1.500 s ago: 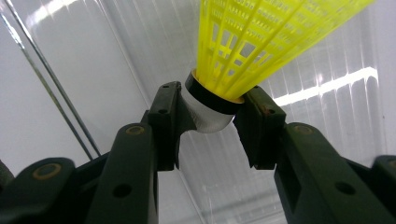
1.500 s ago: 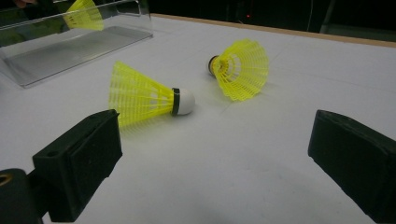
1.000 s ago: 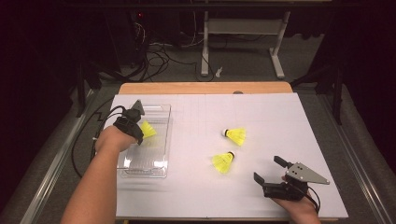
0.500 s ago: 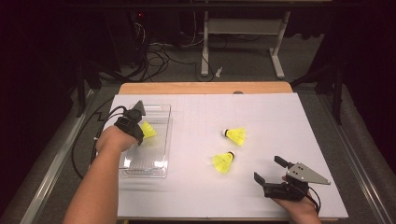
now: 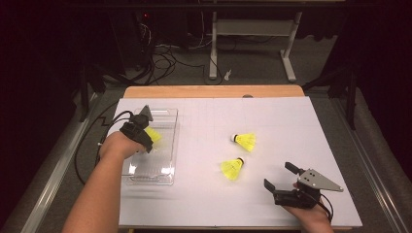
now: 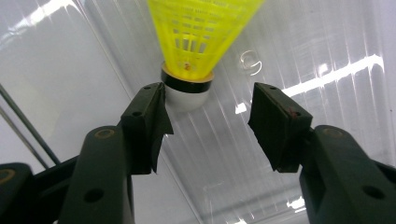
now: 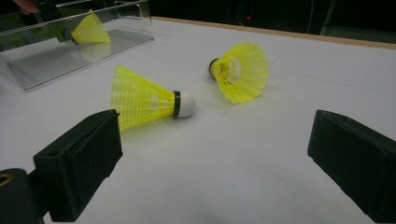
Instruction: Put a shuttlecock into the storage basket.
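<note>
Fingers (image 6: 149, 116) parted, shuttlecock (image 6: 198, 42) cork-first toward them, skirt away.

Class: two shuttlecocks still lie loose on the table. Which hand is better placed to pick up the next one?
Right. Its open claw faces the nearest shuttlecock; the left claw is over the clear box.

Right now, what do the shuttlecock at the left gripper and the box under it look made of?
Shuttlecock: likely moulded yellow plastic, its skirt a see-through mesh; white rounded tip, material unclear. Box: clear glossy plastic, judging by glare streaks and see-through walls.
</note>
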Tool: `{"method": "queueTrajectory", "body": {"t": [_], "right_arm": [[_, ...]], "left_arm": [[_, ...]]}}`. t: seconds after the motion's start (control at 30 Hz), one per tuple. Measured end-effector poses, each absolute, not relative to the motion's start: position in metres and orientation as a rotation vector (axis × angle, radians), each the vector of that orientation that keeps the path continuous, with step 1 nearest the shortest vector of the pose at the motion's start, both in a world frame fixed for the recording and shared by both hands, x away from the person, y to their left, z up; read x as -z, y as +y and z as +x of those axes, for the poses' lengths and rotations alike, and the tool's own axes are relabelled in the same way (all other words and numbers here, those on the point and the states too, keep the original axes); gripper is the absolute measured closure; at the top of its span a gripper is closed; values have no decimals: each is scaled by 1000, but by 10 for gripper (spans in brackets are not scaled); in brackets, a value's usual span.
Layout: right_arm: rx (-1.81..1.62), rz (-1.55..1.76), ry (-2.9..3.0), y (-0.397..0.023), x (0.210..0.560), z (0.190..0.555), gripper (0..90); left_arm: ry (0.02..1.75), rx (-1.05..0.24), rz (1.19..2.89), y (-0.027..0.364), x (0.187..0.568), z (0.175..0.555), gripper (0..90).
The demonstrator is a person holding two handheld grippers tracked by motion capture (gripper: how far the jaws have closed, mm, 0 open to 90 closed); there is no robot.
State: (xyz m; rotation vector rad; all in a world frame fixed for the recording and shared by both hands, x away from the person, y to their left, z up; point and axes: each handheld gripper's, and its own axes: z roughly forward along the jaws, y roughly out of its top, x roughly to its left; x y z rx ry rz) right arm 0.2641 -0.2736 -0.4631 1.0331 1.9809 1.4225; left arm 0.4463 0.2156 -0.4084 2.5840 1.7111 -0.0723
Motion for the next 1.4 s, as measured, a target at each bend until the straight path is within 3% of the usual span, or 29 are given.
{"method": "queueTrajectory", "body": {"t": [1.4], "right_arm": [[-1419,1027,1981,-273,462,262,36]], "left_arm": [[1463,118,2655,195,360,395,341]]}}
